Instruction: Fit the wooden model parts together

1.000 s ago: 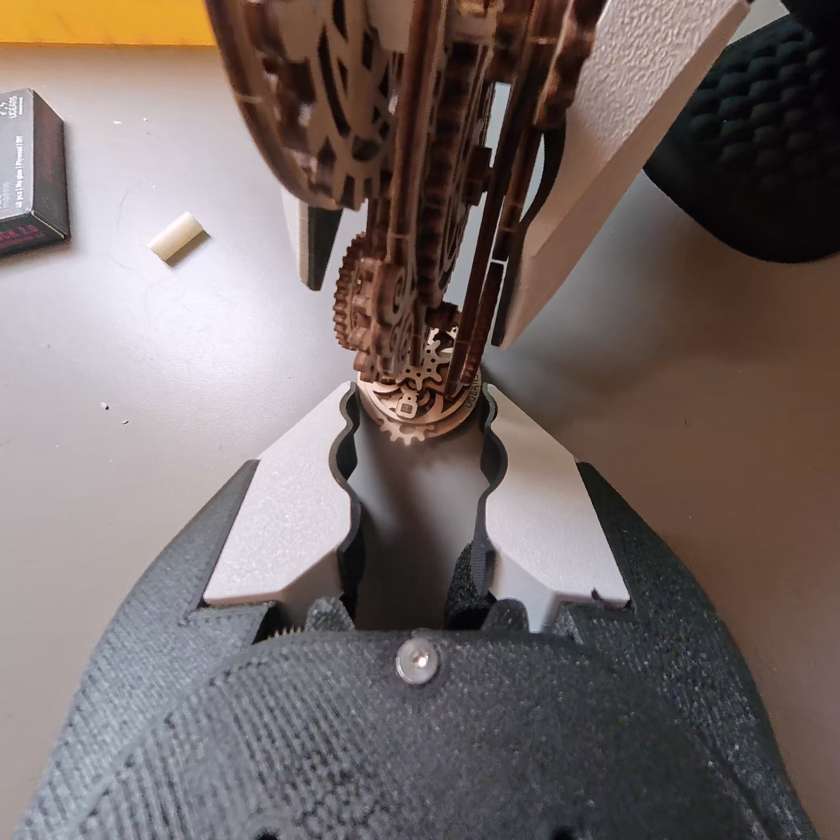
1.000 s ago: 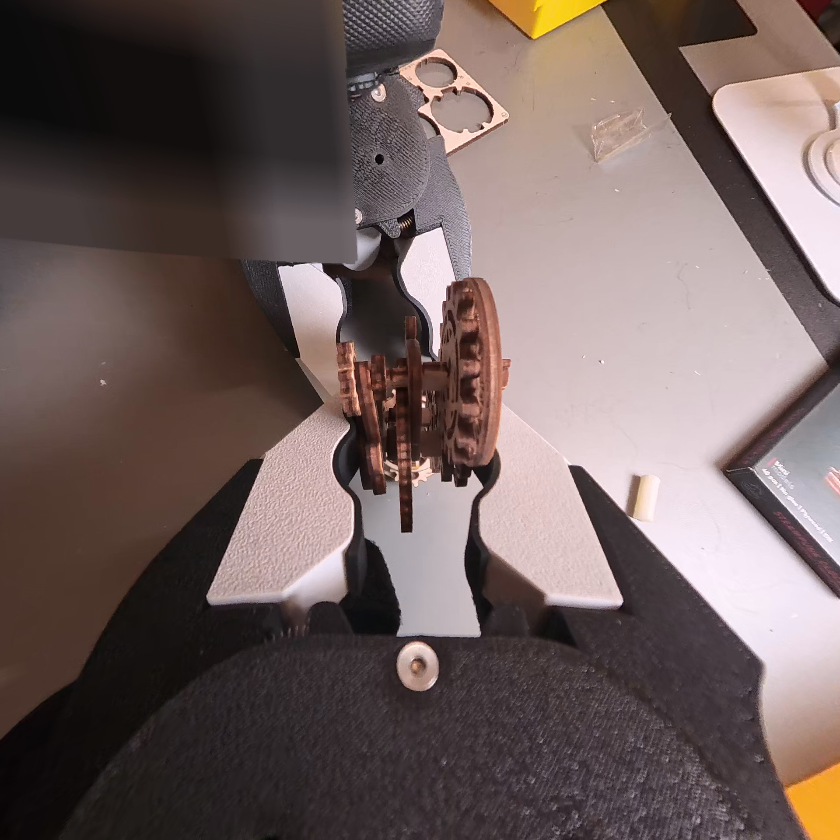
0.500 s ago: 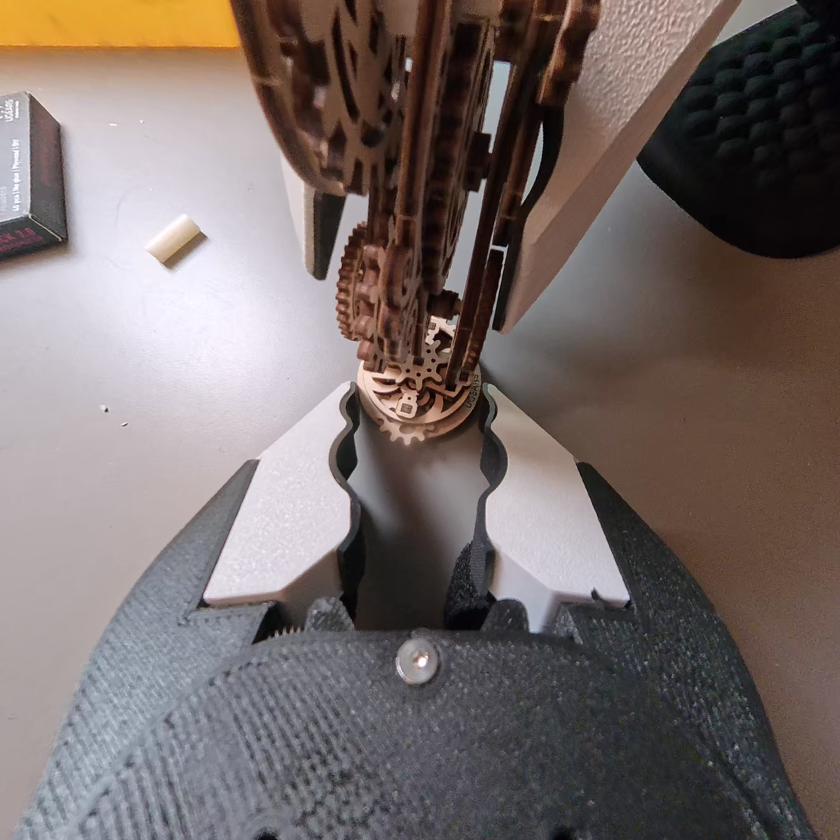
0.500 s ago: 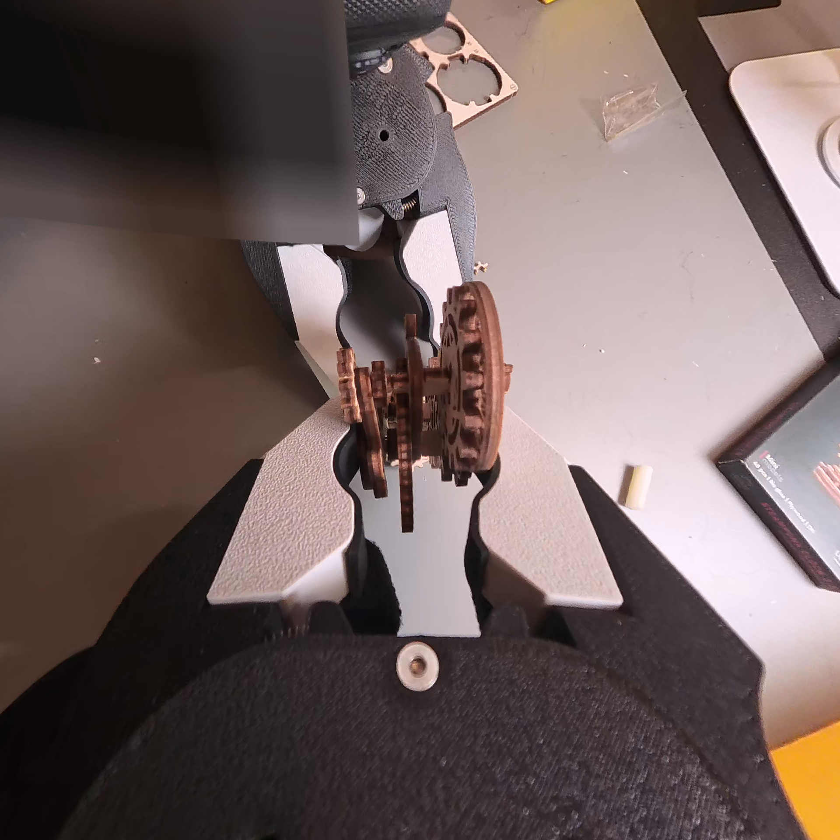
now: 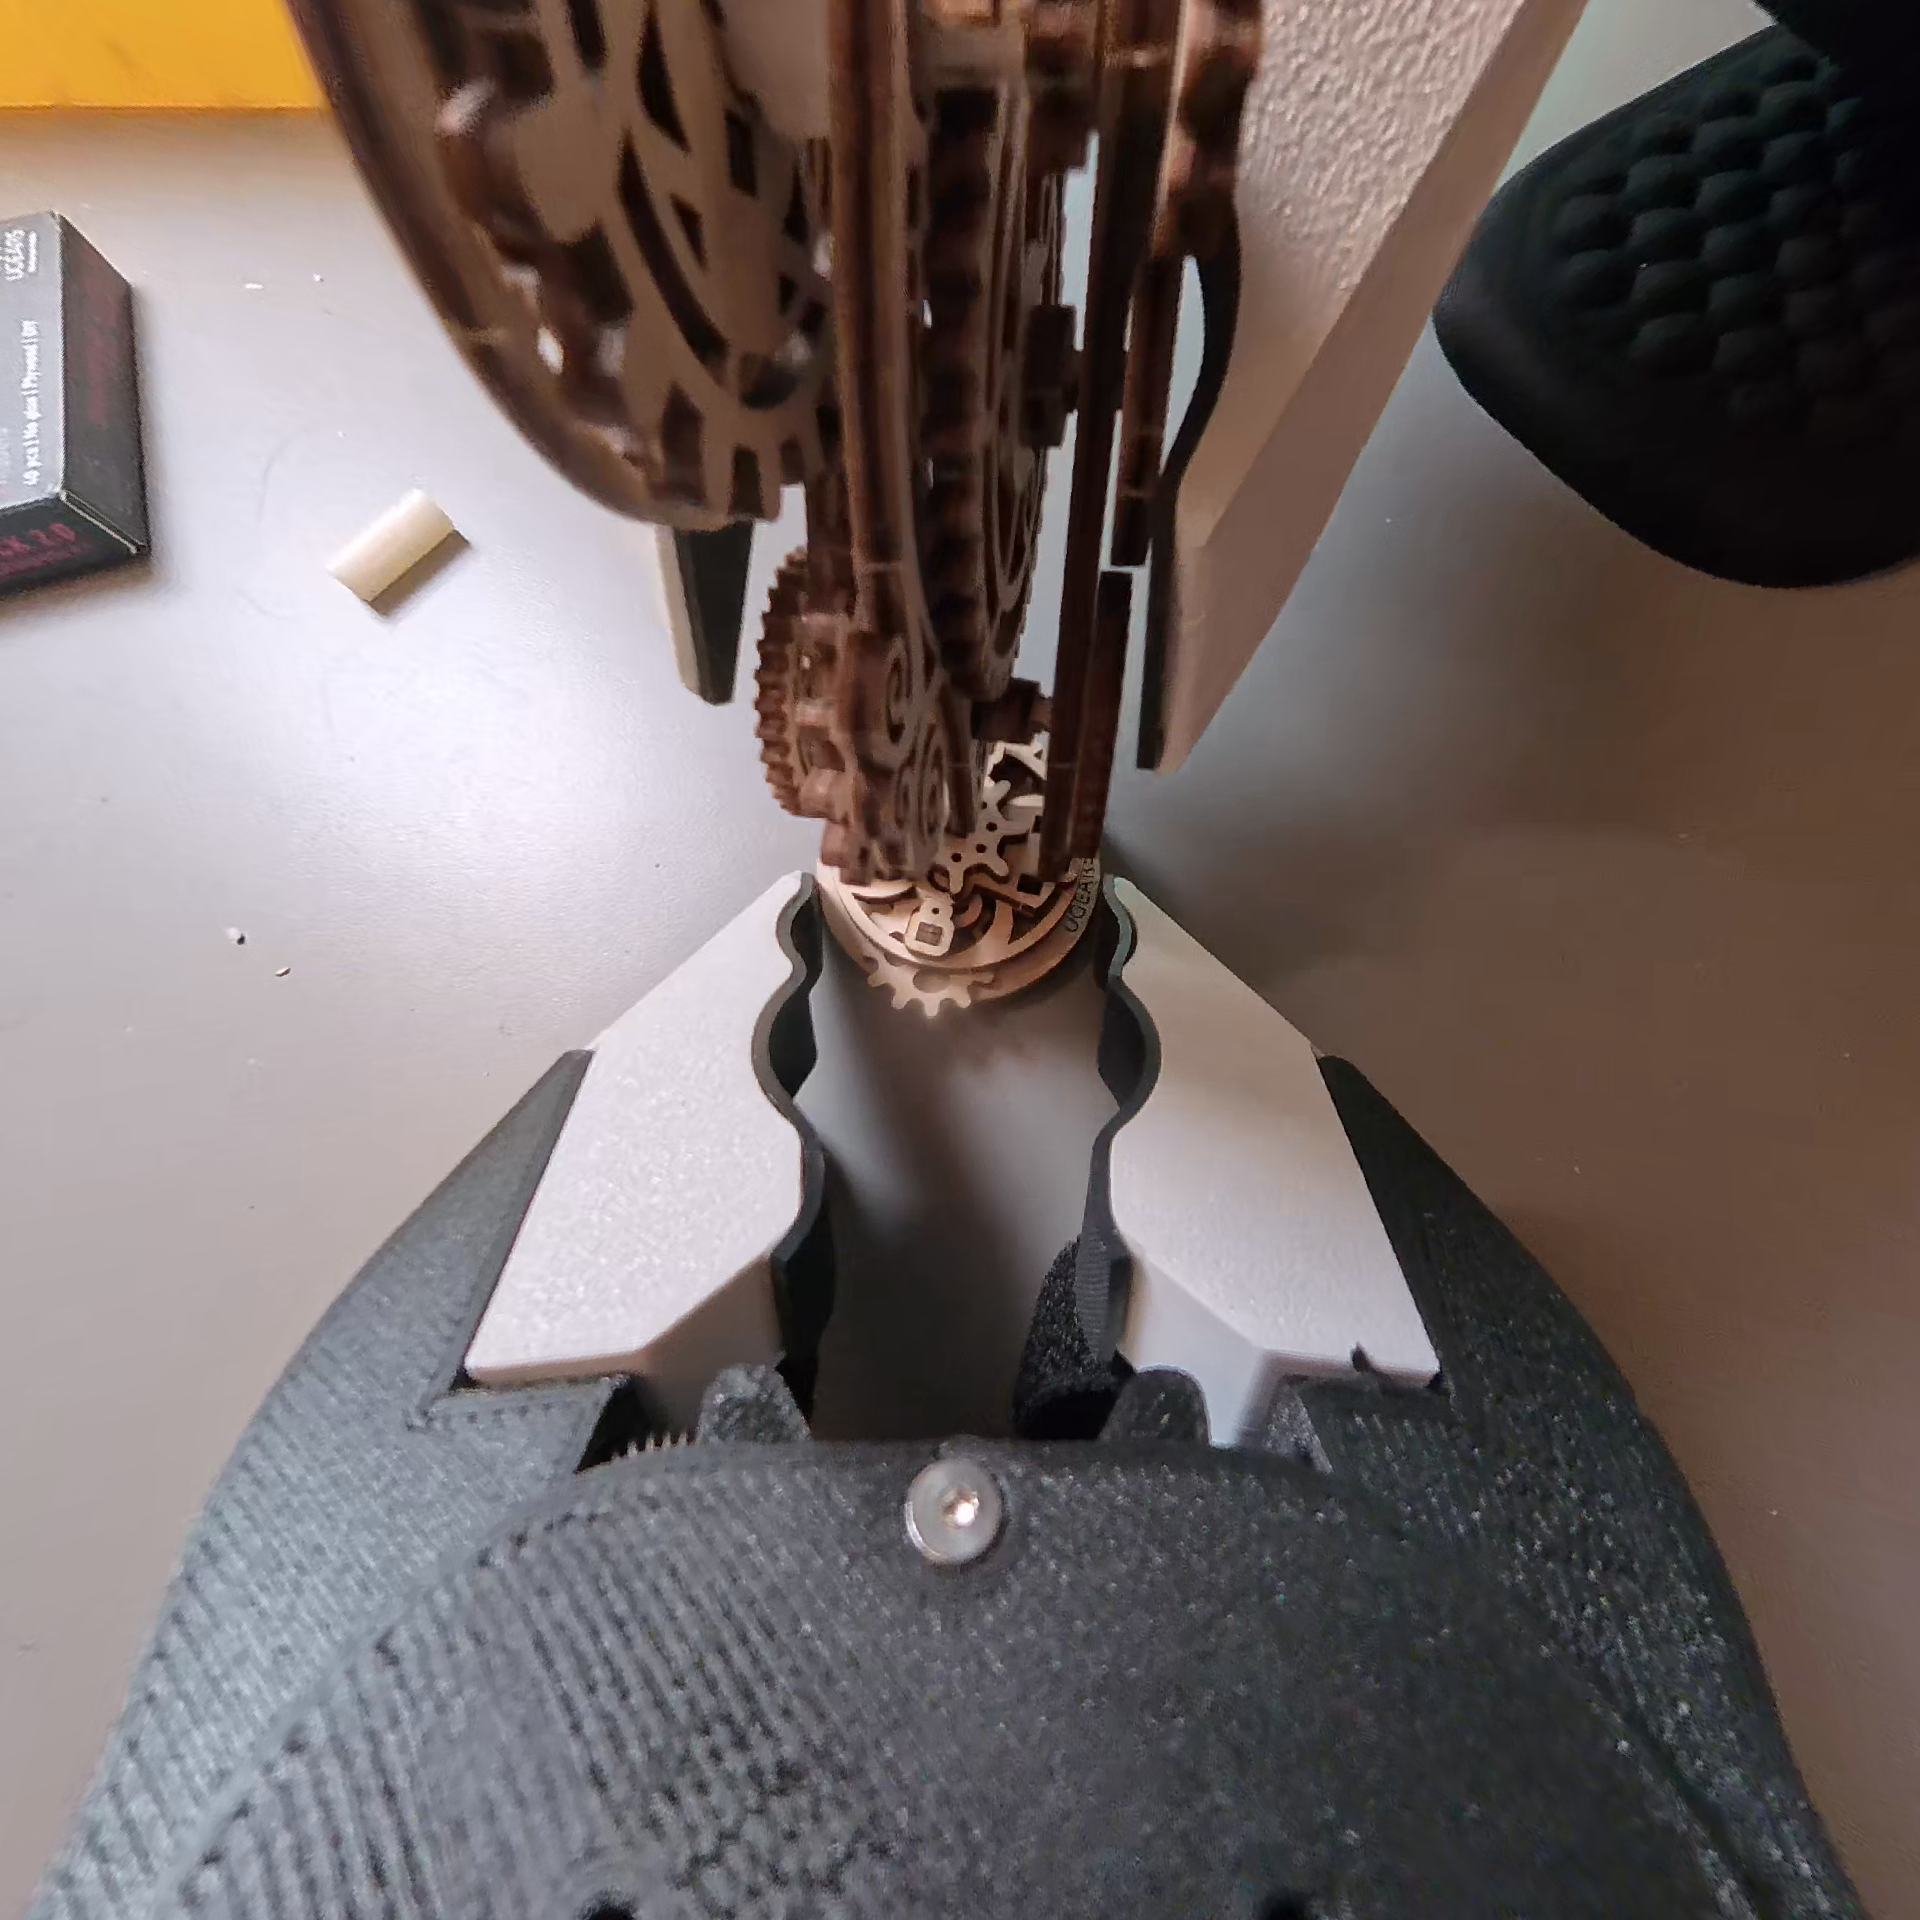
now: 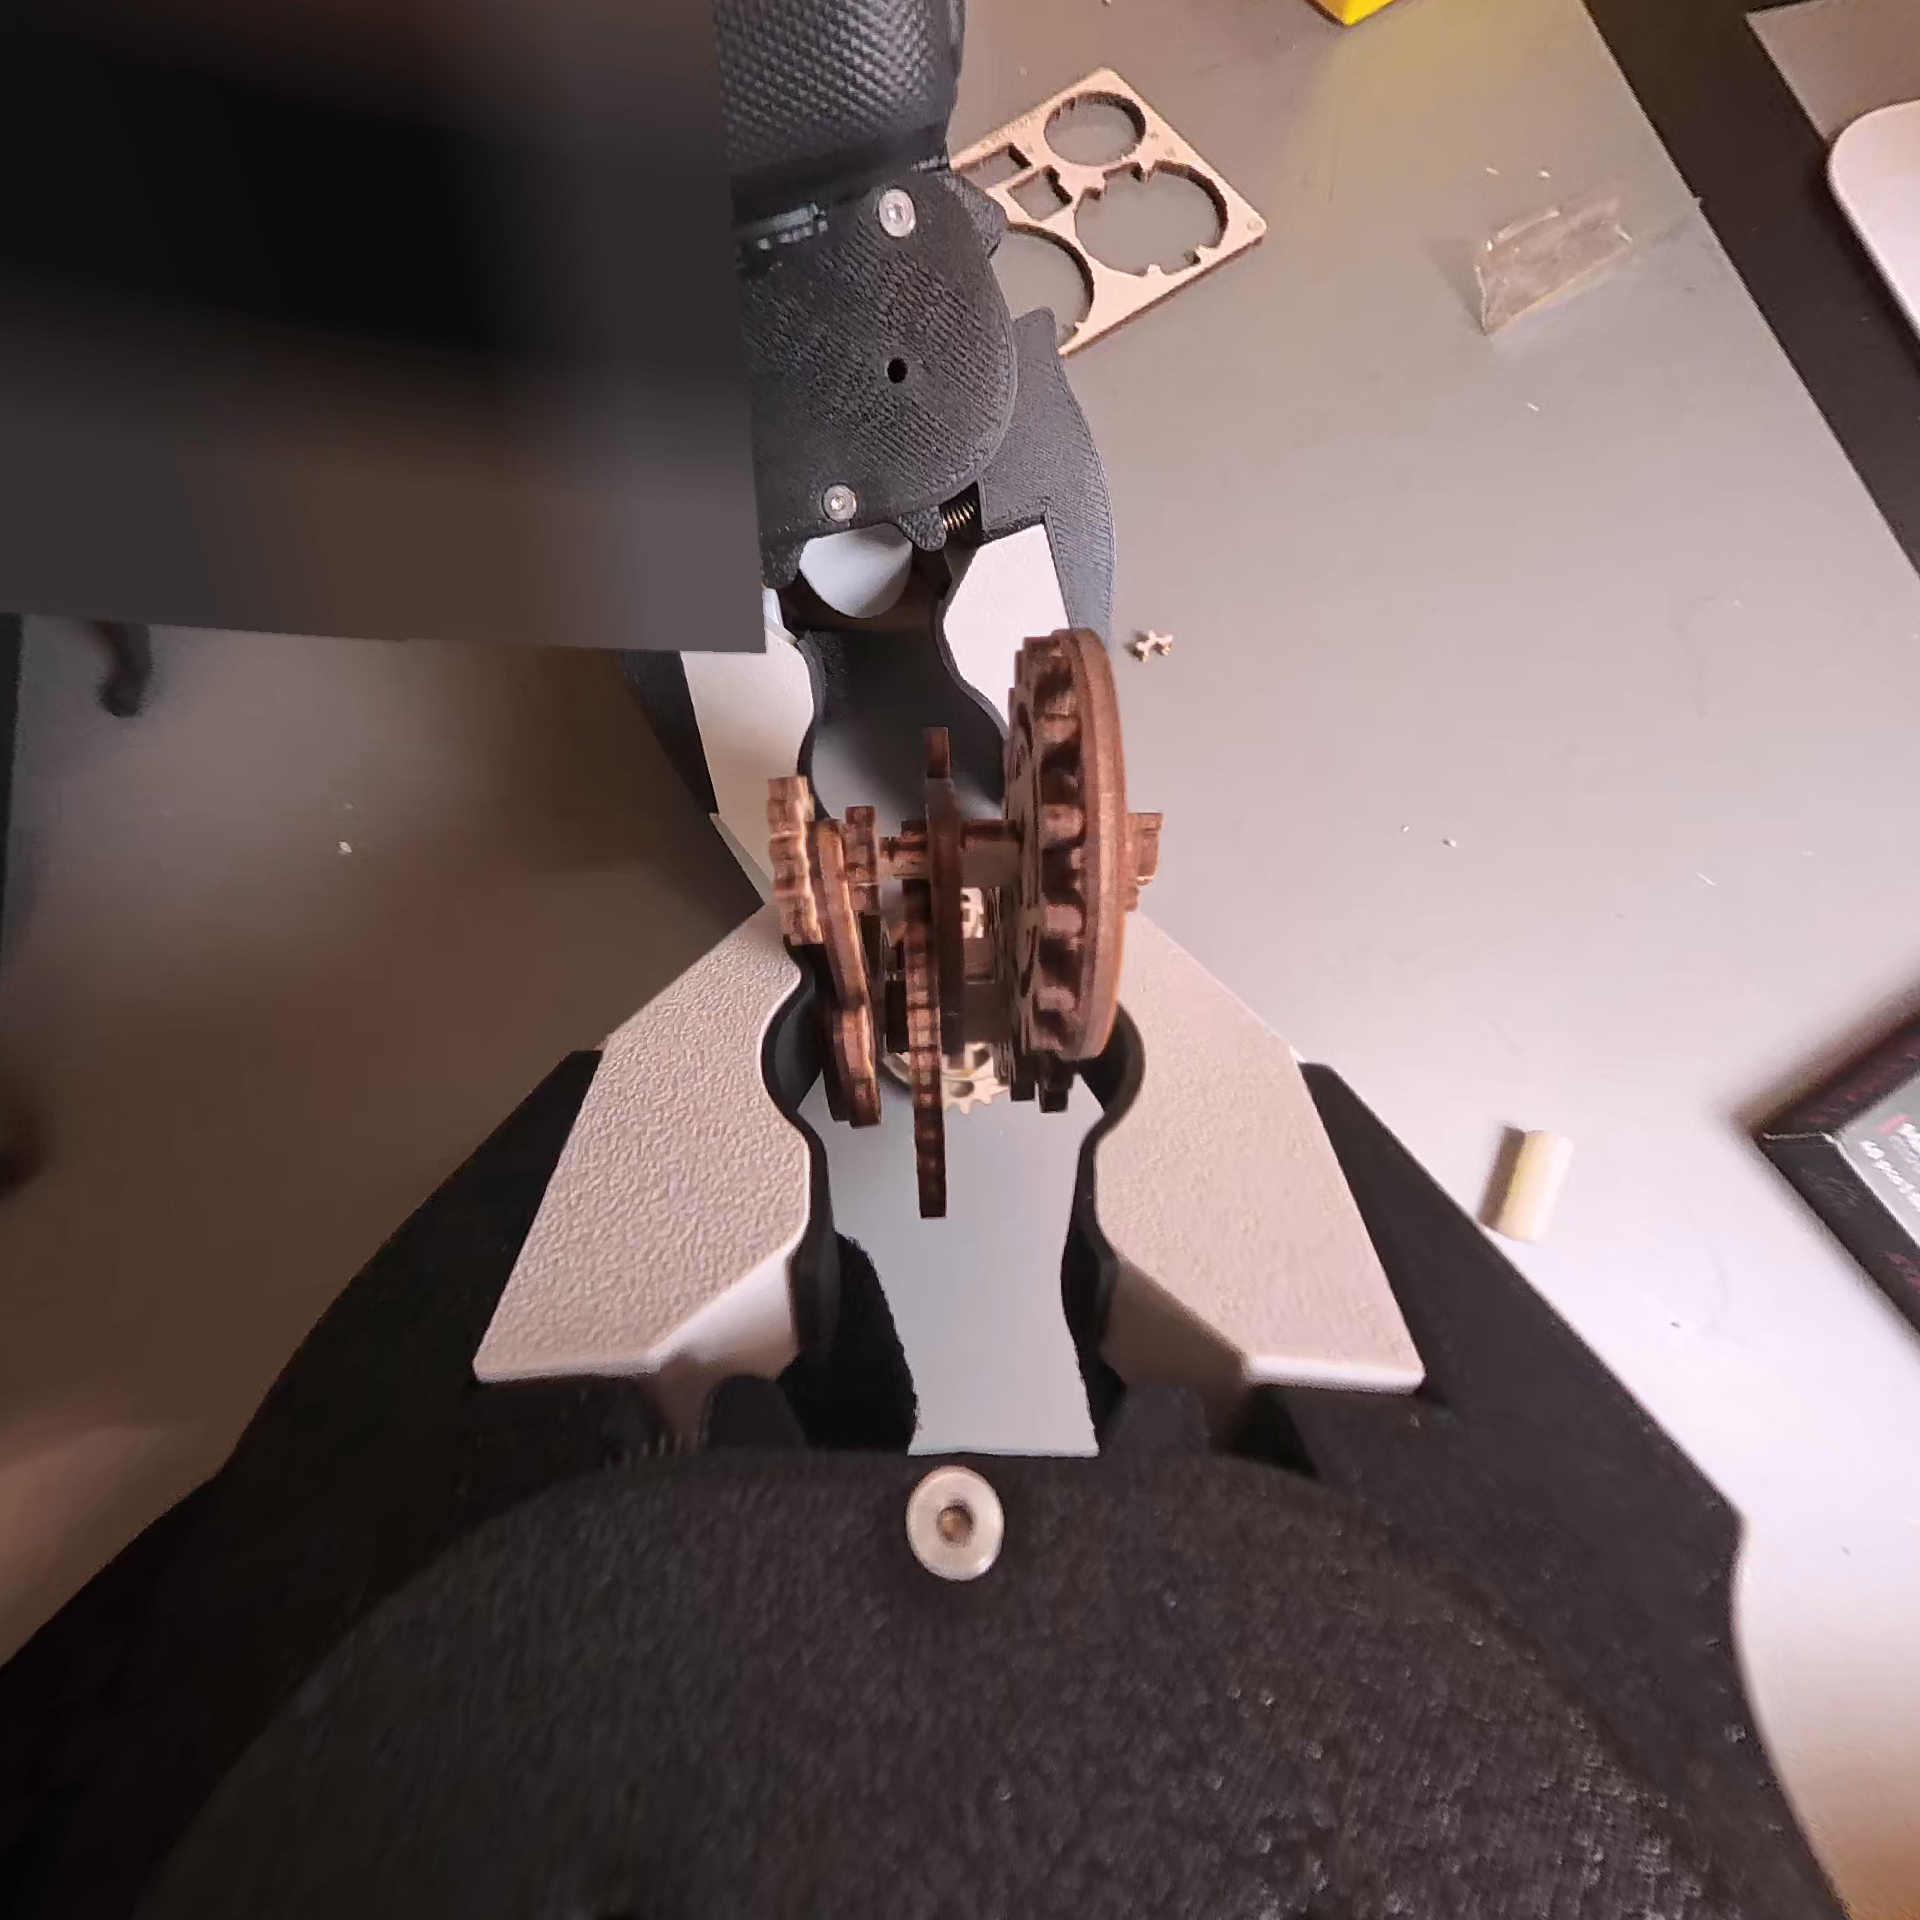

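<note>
My left gripper [image 5: 956,904] is shut on a pale round wooden disc [image 5: 935,940] with a small gear under it, held flat at its fingertips. My right gripper [image 6: 961,966] is shut on a dark wooden gear assembly [image 6: 1060,831] made of several wheels on an axle. In the left wrist view the assembly [image 5: 914,416] comes down from above between the right gripper's grey fingers [image 5: 1351,208], and its lower end meets the disc's top face. In the right wrist view the left gripper [image 6: 883,343] lies beyond the assembly, and the pale gear [image 6: 971,1091] peeks out below it.
On the grey table lie a black box [image 5: 62,395], a small white cylinder [image 5: 395,545], a wooden cut-out sheet [image 6: 1122,229], a clear plastic scrap [image 6: 1548,260] and a white tray [image 6: 1881,187] at the far right. A yellow object [image 5: 156,52] sits at the table's back. There is about 6 centimetres between the tips of the two grippers.
The right gripper has shifted slightly with the gear assembly, keeping its lower end on the disc. Both grips are unchanged and the disc has stayed between the left fingertips.
</note>
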{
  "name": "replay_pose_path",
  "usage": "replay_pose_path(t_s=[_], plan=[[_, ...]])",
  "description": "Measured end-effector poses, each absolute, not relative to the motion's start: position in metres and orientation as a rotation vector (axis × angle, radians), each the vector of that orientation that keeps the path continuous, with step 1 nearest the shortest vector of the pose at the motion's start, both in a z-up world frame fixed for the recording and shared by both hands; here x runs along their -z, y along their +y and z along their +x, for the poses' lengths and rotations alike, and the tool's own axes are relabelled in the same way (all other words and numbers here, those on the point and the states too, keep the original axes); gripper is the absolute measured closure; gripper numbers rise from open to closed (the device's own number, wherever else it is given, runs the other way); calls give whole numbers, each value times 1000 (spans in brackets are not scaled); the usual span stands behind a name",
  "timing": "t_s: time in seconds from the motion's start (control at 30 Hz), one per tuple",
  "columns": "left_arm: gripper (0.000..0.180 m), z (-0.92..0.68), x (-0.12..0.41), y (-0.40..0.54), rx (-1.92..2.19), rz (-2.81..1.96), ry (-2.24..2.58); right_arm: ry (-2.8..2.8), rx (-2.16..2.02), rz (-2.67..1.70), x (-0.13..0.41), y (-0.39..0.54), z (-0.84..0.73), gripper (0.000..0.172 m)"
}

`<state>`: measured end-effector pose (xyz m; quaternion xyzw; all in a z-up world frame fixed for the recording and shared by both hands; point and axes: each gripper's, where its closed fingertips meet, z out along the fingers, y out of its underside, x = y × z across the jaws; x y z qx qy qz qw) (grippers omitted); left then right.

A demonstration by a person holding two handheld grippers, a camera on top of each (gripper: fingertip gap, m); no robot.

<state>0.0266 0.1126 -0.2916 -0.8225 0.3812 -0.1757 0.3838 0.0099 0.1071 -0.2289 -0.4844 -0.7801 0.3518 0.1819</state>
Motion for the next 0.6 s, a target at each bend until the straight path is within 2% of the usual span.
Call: replay_pose_path(t_s=[0.6], plan=[[129,25,291,114,449,-2101,957,-2171,-883,-1408,232,117,8,126]])
